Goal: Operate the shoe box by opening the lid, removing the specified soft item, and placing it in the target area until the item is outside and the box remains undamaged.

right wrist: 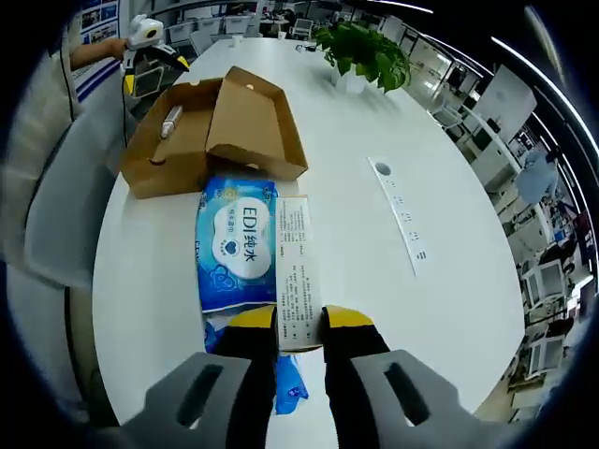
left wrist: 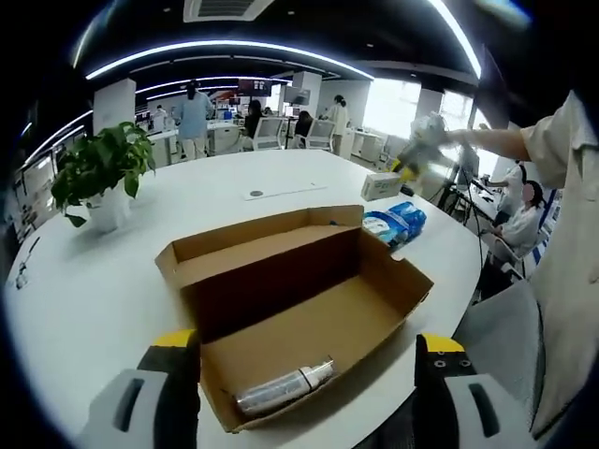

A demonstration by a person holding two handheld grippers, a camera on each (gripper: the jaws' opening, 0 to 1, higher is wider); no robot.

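- Right hand-held gripper (right wrist: 299, 323), at the bottom centre of the right gripper view, had its jaws closed on the near end of a slim white carton (right wrist: 296, 271) lying on the worktop (right wrist: 374, 253).
- Left hand-held gripper (left wrist: 304, 360), at the bottom of the left gripper view, stood wide open and held nothing, its jaws either side of the near edge of the shoe box (left wrist: 309, 318).
- Shoe box lid was already folded back, upper centre of that view; box looked undamaged.
- Inside the box: one silver tube-like item (left wrist: 285, 386) lying at the near wall, lower centre; nothing else was visible in it.
- Blue wet-wipes pack (right wrist: 236, 245), probably the soft item, lay outside the box on the worktop, touching the carton's side, centre-left of the right gripper view.
- Risk: the gripped carton touched the wipes pack, so lifting or dragging it could shove the pack toward the worktop edge nearby.
- Risk: the left jaws near the cardboard rim could crush or tear the wall if closed there.
- Potted plant (left wrist: 98, 173) stood at the upper left, well apart.
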